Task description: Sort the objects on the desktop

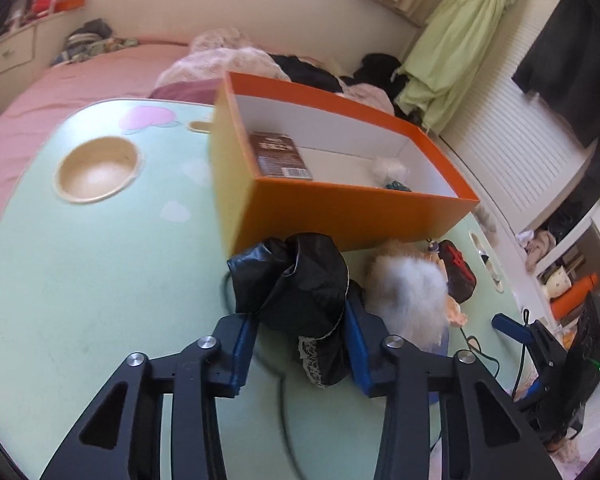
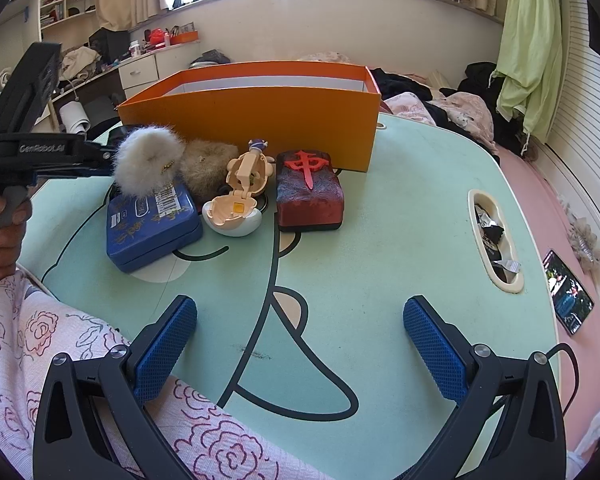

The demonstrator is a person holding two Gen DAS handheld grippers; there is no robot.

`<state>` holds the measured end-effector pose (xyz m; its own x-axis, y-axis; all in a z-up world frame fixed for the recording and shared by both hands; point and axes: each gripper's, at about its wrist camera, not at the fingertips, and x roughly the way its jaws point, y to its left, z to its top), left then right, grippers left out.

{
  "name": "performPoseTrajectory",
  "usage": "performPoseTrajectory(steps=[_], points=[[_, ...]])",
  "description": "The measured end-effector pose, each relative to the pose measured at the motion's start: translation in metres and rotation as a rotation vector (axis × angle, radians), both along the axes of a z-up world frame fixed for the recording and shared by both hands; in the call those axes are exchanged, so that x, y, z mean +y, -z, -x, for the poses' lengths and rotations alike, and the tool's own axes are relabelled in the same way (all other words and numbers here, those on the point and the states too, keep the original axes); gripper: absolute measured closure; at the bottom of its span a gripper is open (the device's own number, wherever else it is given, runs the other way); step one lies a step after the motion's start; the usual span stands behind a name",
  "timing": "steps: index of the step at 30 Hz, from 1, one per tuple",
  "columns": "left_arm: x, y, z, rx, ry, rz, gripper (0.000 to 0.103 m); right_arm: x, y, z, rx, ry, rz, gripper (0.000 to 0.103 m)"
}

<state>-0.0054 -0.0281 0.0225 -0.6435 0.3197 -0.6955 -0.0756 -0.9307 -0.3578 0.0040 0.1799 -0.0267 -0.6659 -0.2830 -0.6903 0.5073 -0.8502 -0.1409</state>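
Observation:
My left gripper (image 1: 300, 308) is shut on a crumpled black cloth with a lace edge (image 1: 296, 280), held just in front of the orange box (image 1: 340, 212). Inside the box lie a brown card pack (image 1: 278, 154), a white tuft (image 1: 388, 166) and a dark green item (image 1: 398, 187). My right gripper (image 2: 300, 308) stands open above the mint table (image 2: 360, 280), with nothing between its pads. Ahead of it sit a blue tin (image 2: 152, 228), a white fluffy ball (image 2: 148, 160), a brown fluffy ball (image 2: 208, 164), an open egg toy (image 2: 236, 208) and a red-and-black block (image 2: 310, 192).
The table has a round cup recess (image 1: 96, 168) at its far left and an oval slot (image 2: 494, 240) with wrappers on the right. A phone (image 2: 568, 298) lies on the pink bed beside the table. A flowered sleeve (image 2: 80, 360) covers the near left corner.

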Motion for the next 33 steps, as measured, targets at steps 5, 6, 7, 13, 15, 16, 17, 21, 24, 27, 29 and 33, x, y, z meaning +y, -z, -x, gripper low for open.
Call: performPoseTrajectory(steps=[5, 6, 7, 13, 15, 16, 17, 21, 24, 27, 29, 33], points=[[-0.017, -0.002, -0.041, 0.045, -0.063, 0.032, 0.064, 0.0, 0.0, 0.0, 0.0, -0.001, 0.0, 0.0], [-0.018, -0.001, -0.049, 0.048, -0.058, 0.022, 0.062, 0.0, 0.0, 0.0, 0.0, -0.001, 0.0, 0.0], [-0.019, 0.002, -0.054, 0.046, -0.056, 0.017, 0.054, 0.0, 0.0, 0.0, 0.0, -0.002, 0.0, 0.0], [-0.008, 0.002, -0.063, 0.092, -0.063, 0.1, 0.032, 0.0, 0.0, 0.0, 0.0, -0.003, 0.001, 0.0], [-0.005, -0.001, -0.066, 0.115, -0.052, 0.122, 0.028, 0.0, 0.0, 0.0, 0.0, -0.003, 0.001, 0.0], [-0.004, -0.002, -0.067, 0.123, -0.05, 0.13, 0.025, 0.0, 0.0, 0.0, 0.0, -0.004, 0.001, 0.0], [-0.004, -0.003, -0.067, 0.129, -0.05, 0.138, 0.024, 0.0, 0.0, 0.0, 0.0, -0.004, 0.002, 0.0], [0.003, -0.008, -0.066, 0.157, -0.032, 0.167, 0.011, -0.002, -0.001, 0.001, -0.003, -0.005, 0.001, 0.0], [0.01, -0.001, -0.06, 0.125, -0.014, 0.196, 0.009, -0.002, -0.006, 0.006, -0.02, -0.007, 0.027, 0.001], [0.013, 0.009, -0.054, 0.073, -0.036, 0.252, 0.023, 0.003, -0.024, 0.015, 0.005, 0.031, 0.104, 0.003], [0.017, 0.009, -0.055, 0.077, -0.048, 0.293, 0.03, 0.002, -0.038, 0.024, 0.035, 0.068, 0.133, 0.005], [0.025, 0.009, -0.06, 0.093, -0.039, 0.351, 0.043, -0.02, -0.047, 0.04, 0.083, 0.068, 0.043, 0.011]])
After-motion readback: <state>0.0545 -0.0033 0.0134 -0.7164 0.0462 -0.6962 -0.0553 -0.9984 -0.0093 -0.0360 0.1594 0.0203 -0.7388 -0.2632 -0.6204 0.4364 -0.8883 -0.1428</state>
